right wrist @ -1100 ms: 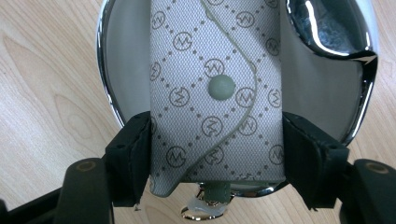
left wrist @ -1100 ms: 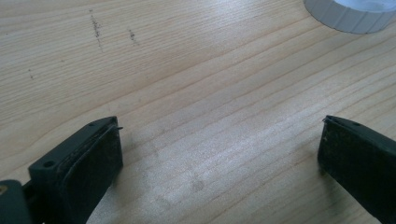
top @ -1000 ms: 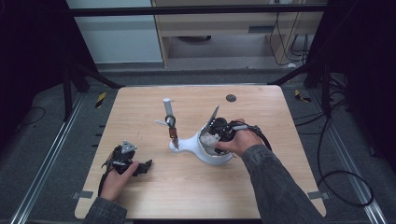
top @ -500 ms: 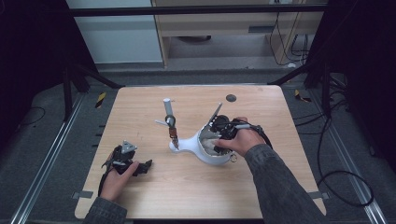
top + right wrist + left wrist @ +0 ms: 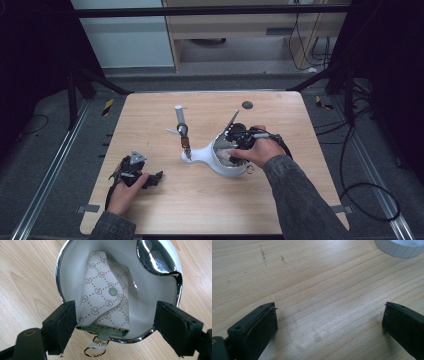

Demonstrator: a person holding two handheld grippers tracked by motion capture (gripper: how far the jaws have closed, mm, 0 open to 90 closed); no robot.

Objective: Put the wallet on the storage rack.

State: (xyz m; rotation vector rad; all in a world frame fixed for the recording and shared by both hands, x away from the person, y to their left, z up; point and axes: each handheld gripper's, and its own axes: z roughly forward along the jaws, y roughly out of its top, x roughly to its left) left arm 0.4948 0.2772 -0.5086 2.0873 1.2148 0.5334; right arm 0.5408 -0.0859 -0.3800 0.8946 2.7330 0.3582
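Observation:
A white bowl (image 5: 62, 262) with a chrome rim stands right of the table's middle (image 5: 225, 169). Inside it lies a grey patterned key pouch (image 5: 105, 290) with a green snap, and its metal ring (image 5: 91, 351) hangs over the near rim. My right gripper (image 5: 116, 315) hovers over the bowl (image 5: 235, 142). Its jaws have just been opening and stand apart on either side of the pouch, without pressing it. My left gripper (image 5: 331, 311) rests open on bare wood at the front left (image 5: 152, 178), with nothing between its jaws.
A white neck runs left from the bowl to a small upright stand (image 5: 186, 145), with a grey post (image 5: 179, 116) behind it. A dark disc (image 5: 247, 105) lies near the far edge. A white ribbed round part (image 5: 399, 248) sits ahead of the left gripper.

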